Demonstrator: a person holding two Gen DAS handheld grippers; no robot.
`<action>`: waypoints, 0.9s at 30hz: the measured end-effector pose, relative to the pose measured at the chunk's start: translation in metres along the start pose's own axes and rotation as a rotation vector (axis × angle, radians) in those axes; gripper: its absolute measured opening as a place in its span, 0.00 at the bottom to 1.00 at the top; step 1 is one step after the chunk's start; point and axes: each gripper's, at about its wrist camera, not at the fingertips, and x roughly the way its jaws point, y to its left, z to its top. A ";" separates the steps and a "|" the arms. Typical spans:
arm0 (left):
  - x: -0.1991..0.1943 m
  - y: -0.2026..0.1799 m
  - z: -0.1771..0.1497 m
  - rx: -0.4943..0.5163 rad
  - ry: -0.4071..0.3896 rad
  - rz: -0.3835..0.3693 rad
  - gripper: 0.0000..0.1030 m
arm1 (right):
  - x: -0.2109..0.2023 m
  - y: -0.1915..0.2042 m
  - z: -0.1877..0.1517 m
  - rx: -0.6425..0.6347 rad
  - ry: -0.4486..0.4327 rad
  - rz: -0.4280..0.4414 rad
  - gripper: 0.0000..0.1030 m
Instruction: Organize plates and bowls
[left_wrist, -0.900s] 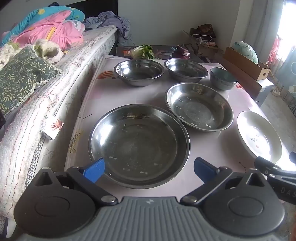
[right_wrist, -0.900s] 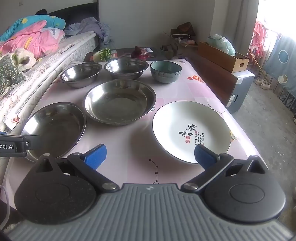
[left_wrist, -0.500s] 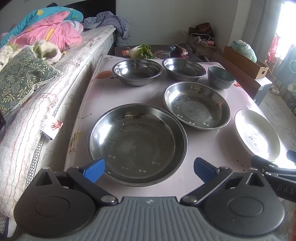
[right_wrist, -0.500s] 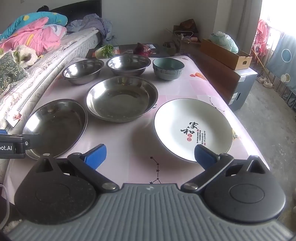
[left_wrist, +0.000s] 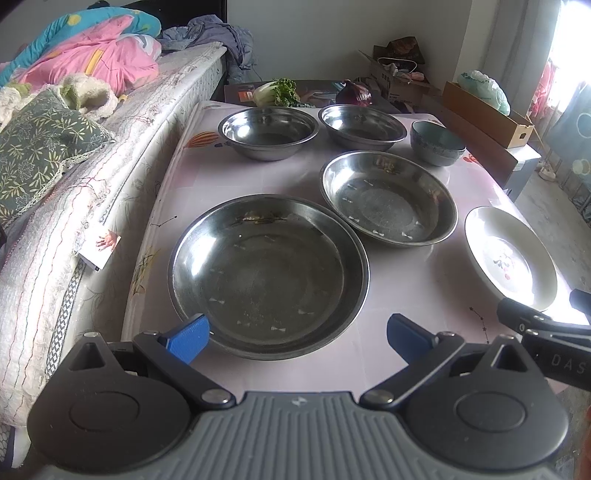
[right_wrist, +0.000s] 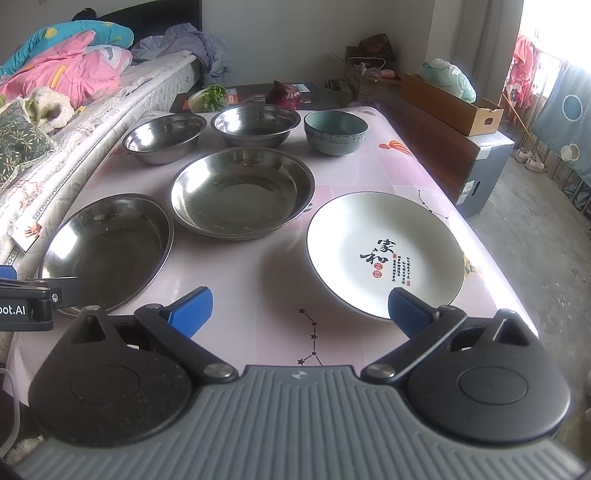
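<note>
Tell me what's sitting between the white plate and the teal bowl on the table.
Nothing: in the right wrist view only bare pink tablecloth lies between the white plate and the teal bowl.

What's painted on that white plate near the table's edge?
Black brush-style characters with small red seals on the white plate, which has a thin dark rim. Clearest in the right wrist view.

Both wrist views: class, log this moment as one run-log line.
left gripper: open, over steel plate | right gripper: open, near white plate | held: nothing | dishes: unstacked
</note>
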 end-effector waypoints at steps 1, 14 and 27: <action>0.000 0.000 0.000 0.003 0.003 -0.001 1.00 | 0.000 0.000 0.000 0.000 0.001 -0.001 0.99; 0.006 -0.003 -0.001 0.013 0.028 -0.023 1.00 | 0.003 -0.002 0.001 -0.001 0.018 -0.013 0.99; 0.004 -0.005 -0.001 0.021 0.024 -0.033 1.00 | 0.003 -0.002 0.001 0.001 0.019 -0.013 0.99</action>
